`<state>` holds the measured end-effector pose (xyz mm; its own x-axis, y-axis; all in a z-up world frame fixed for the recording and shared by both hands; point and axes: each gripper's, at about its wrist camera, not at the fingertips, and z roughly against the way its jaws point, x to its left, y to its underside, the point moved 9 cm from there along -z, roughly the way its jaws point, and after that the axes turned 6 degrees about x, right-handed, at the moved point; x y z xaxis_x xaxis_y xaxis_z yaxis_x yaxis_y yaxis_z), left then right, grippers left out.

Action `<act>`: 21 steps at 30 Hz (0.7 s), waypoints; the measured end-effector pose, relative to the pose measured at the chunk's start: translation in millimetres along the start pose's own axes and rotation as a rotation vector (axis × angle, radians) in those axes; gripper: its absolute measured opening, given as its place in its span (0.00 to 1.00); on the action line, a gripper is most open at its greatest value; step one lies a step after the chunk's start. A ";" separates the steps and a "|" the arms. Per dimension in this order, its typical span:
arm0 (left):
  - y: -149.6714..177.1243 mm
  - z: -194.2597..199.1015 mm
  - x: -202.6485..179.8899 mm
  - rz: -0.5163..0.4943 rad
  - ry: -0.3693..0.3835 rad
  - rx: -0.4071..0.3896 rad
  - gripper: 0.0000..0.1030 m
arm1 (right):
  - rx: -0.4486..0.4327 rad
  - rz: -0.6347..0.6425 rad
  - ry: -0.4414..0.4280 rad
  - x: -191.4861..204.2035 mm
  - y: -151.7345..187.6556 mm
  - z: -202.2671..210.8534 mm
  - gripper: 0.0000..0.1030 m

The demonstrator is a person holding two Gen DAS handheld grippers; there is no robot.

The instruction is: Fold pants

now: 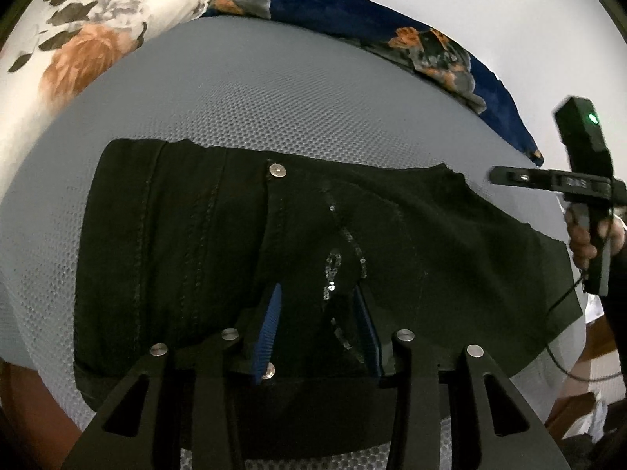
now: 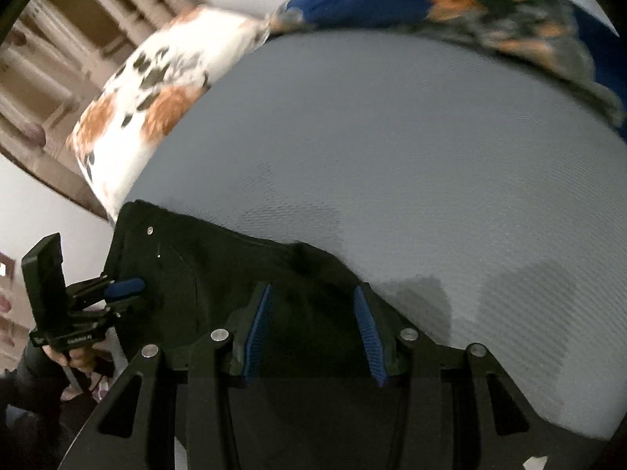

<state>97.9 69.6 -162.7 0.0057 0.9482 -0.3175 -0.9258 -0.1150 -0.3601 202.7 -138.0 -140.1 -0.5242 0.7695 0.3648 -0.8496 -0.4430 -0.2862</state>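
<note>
The black denim pants with a sequin pattern are seen lying folded on the grey mesh-textured mattress, directly under and ahead of the left gripper. The left gripper's blue-padded fingers are held apart over the fabric near a metal rivet, and nothing is pinched between them. In the right wrist view, the pants are found beneath the right gripper, whose ribbed blue pads are likewise spread wide over the cloth's edge, with nothing clamped. The right gripper is seen at the pants' right side, held by a hand on its handle. A white floral pillow and a dark blue floral blanket are seen at the mattress's far edge.
</note>
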 end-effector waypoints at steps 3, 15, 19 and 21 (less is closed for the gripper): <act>-0.3 0.2 5.3 0.014 0.018 -0.004 0.35 | 0.055 0.009 -0.021 11.3 -7.4 -24.8 0.41; 0.2 3.8 10.9 0.027 0.070 -0.004 0.35 | 0.004 0.021 0.053 14.6 -19.5 -45.7 0.08; 2.6 3.7 12.7 0.025 0.068 -0.002 0.31 | -0.019 -0.023 0.055 7.8 -22.7 -54.4 0.09; 3.1 3.2 13.3 0.031 0.073 0.000 0.31 | -0.024 -0.043 0.058 7.8 -23.4 -53.7 0.12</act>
<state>93.9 82.9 -165.2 0.0043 0.9202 -0.3914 -0.9258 -0.1443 -0.3494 221.6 -97.0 -178.1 -0.4823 0.8133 0.3254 -0.8693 -0.3983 -0.2927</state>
